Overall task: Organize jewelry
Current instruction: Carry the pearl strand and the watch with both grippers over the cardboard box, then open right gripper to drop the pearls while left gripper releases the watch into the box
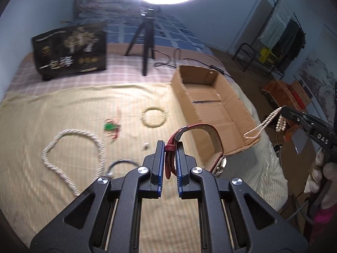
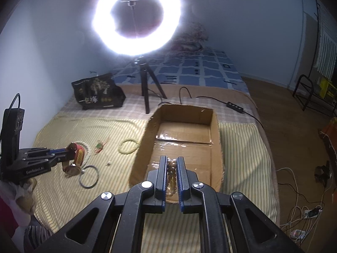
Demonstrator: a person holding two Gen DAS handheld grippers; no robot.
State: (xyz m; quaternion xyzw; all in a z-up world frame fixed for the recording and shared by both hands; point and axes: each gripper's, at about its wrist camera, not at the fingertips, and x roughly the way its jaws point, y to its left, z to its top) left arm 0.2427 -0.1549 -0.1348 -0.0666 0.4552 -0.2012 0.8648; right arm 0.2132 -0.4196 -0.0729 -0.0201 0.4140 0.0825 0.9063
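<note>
Left wrist view: my left tongs (image 1: 170, 147) clench the red watch (image 1: 202, 143) strap, cardboard box (image 1: 238, 107) ahead-right. My right tongs (image 2: 171, 164) grasp the pearl strand (image 2: 171, 177) over the box's near end.

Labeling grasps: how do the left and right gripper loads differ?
Left gripper pinches a red-strapped watch by its strap, over the bed cloth. Right gripper holds a pearl strand, loops dangling, above the cardboard box. Both are shut and airborne.
</note>
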